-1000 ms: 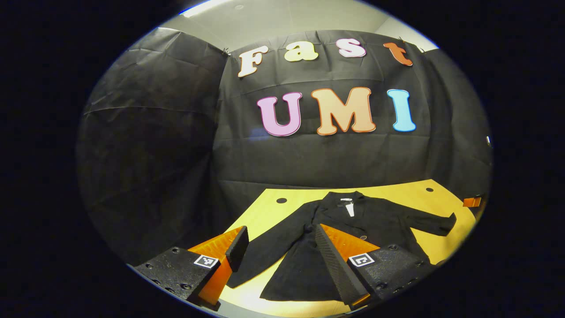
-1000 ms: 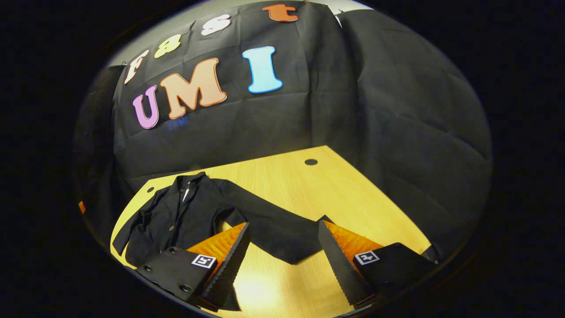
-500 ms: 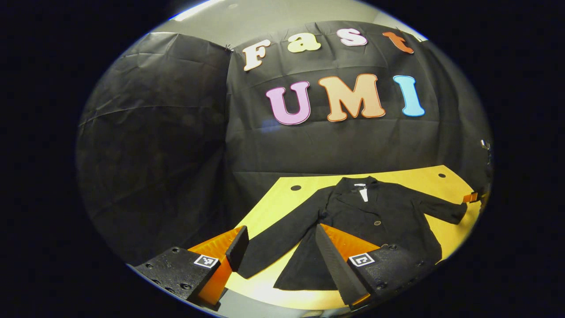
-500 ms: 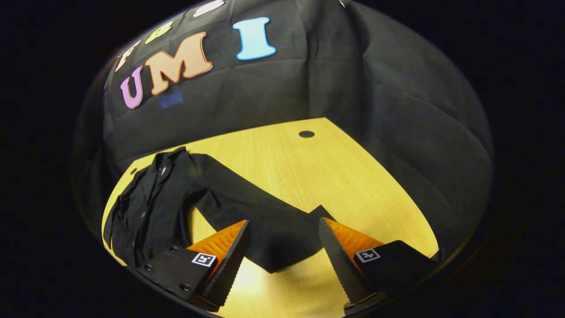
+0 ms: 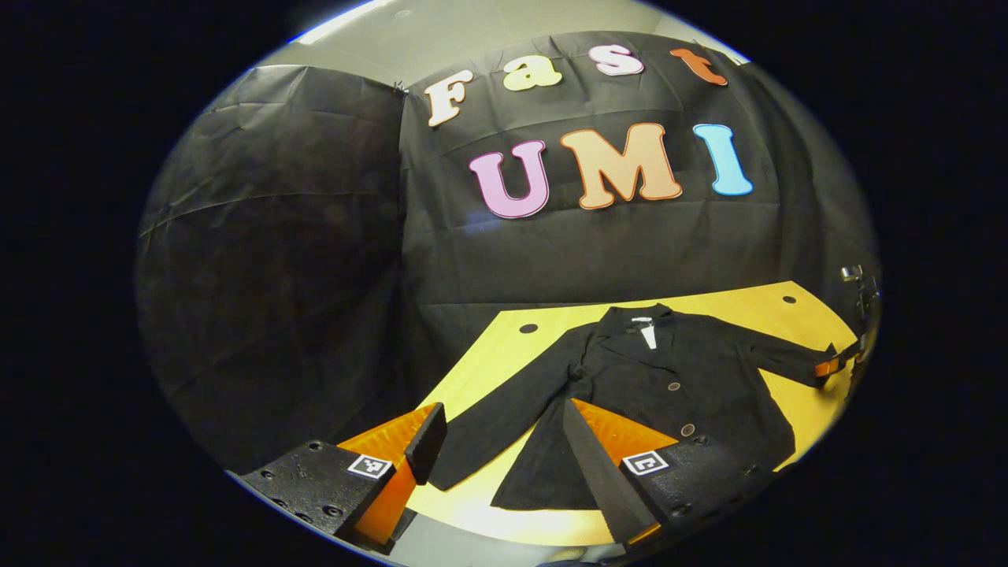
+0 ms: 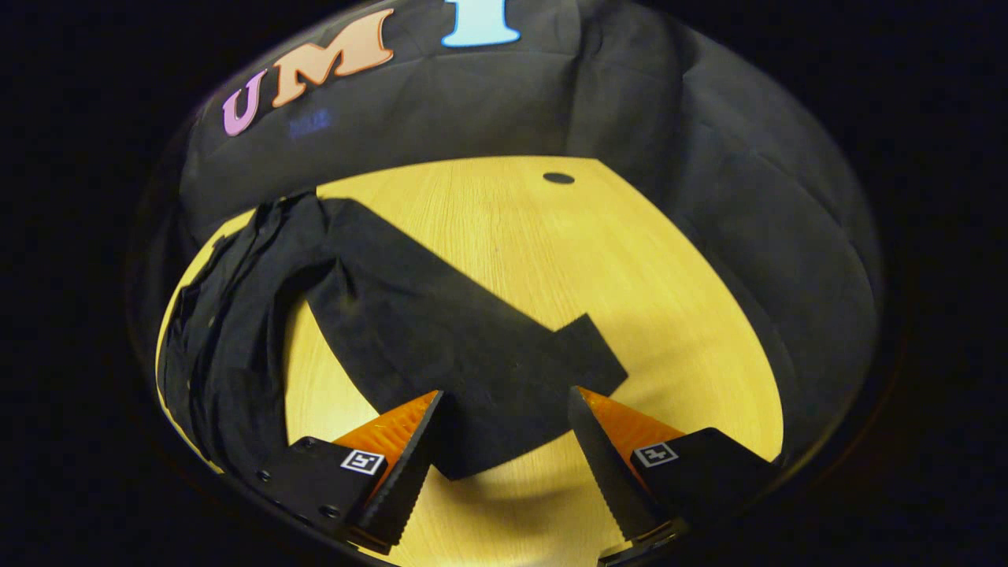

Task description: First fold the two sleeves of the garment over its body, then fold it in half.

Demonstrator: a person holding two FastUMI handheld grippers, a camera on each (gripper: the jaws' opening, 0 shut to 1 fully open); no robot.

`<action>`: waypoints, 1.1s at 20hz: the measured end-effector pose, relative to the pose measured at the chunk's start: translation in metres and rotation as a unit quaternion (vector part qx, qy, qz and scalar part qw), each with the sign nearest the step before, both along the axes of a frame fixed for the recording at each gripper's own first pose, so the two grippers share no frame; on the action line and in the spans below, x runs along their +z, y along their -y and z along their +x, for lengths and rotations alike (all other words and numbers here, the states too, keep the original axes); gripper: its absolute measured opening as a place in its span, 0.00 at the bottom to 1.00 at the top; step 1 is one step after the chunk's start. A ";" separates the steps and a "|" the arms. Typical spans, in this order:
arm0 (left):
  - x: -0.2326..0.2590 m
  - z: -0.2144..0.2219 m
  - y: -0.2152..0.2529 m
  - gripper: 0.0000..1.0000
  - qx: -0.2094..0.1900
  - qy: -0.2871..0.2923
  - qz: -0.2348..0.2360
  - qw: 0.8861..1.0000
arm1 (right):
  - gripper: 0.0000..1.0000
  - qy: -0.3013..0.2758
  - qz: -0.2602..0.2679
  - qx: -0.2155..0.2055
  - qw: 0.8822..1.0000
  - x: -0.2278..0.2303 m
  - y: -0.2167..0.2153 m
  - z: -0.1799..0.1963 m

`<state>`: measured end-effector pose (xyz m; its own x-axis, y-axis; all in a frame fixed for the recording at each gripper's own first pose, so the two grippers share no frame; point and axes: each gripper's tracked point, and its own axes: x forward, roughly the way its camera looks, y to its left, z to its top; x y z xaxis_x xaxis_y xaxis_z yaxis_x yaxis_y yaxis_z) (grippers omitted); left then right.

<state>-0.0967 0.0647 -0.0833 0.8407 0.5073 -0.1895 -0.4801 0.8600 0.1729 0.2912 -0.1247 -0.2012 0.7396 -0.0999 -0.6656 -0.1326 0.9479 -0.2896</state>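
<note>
1. The left gripper (image 5: 504, 461) had its fingers spread wide, holding nothing; the cuff of the near sleeve (image 5: 504, 425) lay between them on the table.
2. The right gripper (image 6: 504, 457) was likewise spread wide, with the end of the other sleeve (image 6: 472, 346) lying flat between its fingertips, not pinched.
3. Beyond, the black jacket (image 5: 669, 386) lay face-up and spread on the yellow wooden table (image 6: 551, 260), its collar towards the booth's wall, both sleeves stretched outward.
</note>
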 end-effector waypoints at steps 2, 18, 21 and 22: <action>-0.005 0.000 0.003 0.90 0.000 -0.005 0.000 1.000 | 0.99 0.013 0.025 -0.008 1.000 0.003 -0.002 0.006; -0.015 0.017 0.041 0.89 -0.027 -0.001 -0.037 0.999 | 0.31 0.001 0.041 0.037 0.998 0.000 -0.008 0.004; -0.016 0.014 0.048 0.89 -0.033 0.000 -0.036 0.999 | 0.16 -0.012 0.065 0.019 0.998 0.001 -0.012 0.002; -0.019 0.013 0.052 0.89 -0.039 0.000 -0.038 0.999 | 0.10 -0.017 0.079 0.008 0.997 0.001 -0.012 0.000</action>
<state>-0.0834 0.0130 -0.1023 0.8770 0.4241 -0.2258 -0.4107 0.9056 0.1055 0.2910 -0.1132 -0.2002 0.7172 0.0206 -0.6965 -0.1558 0.9790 -0.1316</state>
